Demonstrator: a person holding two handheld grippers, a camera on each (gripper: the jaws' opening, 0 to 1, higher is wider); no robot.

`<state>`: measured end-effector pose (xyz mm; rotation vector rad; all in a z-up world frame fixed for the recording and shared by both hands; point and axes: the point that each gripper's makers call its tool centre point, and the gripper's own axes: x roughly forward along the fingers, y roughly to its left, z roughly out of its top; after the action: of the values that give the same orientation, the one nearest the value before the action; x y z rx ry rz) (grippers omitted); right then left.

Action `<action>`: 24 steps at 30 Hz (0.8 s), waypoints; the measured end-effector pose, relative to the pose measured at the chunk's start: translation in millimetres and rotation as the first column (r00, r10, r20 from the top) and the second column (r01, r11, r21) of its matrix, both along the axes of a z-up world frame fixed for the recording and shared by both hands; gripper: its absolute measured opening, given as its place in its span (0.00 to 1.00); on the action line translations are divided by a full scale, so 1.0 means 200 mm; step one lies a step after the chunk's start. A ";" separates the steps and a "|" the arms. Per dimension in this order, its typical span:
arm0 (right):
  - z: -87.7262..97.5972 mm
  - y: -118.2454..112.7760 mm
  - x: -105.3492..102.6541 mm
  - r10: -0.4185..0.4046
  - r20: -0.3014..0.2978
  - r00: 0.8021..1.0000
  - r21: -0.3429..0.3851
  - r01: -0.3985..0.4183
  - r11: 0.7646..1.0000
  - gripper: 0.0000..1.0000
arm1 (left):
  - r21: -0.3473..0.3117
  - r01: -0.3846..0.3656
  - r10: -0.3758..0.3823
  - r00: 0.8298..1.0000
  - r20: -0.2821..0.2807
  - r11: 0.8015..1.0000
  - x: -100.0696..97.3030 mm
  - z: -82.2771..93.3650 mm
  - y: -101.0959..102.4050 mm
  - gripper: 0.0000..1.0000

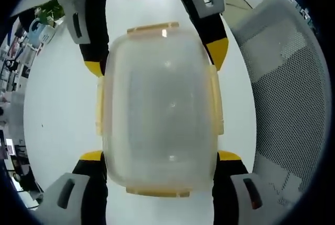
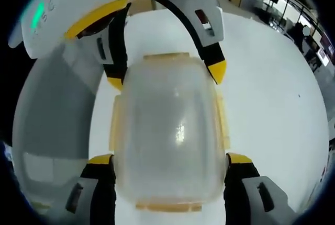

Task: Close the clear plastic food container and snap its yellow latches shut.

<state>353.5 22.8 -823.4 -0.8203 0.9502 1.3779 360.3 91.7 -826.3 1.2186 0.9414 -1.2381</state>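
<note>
The clear plastic container [image 1: 159,110] rests on a white table [image 1: 57,104] with its lid on and a yellow latch [image 1: 153,27] on each of its four sides. My left gripper [image 1: 160,157] straddles the near end, its yellow-tipped jaws against both long sides. From the far end my right gripper [image 1: 157,60] clamps the container the same way. In the right gripper view the container [image 2: 165,136] sits between my right gripper [image 2: 169,158] and the left gripper [image 2: 166,77] opposite. Whether the side latch [image 2: 224,120] is snapped down I cannot tell.
A white mesh chair [image 1: 288,78] stands close to the table edge; it appears as a grey chair back [image 2: 52,131] in the right gripper view. Small clutter [image 1: 36,26] lies at the table's far corner. An office space [image 2: 272,0] stretches beyond.
</note>
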 end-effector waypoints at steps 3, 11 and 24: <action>0.01 0.04 0.00 0.007 0.002 1.000 0.007 -0.007 1.000 0.86 | 0.010 -0.010 0.010 1.000 0.001 1.000 0.00 0.00 0.04 0.84; 0.01 0.14 0.00 0.019 0.005 1.000 0.015 -0.019 1.000 0.86 | 0.013 -0.028 0.028 1.000 -0.001 1.000 0.00 0.00 0.14 0.84; 0.00 0.24 0.01 0.038 0.007 0.999 0.012 -0.038 0.999 0.87 | 0.030 -0.056 0.057 0.998 -0.003 0.998 0.00 -0.01 0.24 0.85</action>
<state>356.0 70.5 -823.4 -0.8374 0.9248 1.4119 360.0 140.2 -827.9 1.2052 0.9938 -1.1859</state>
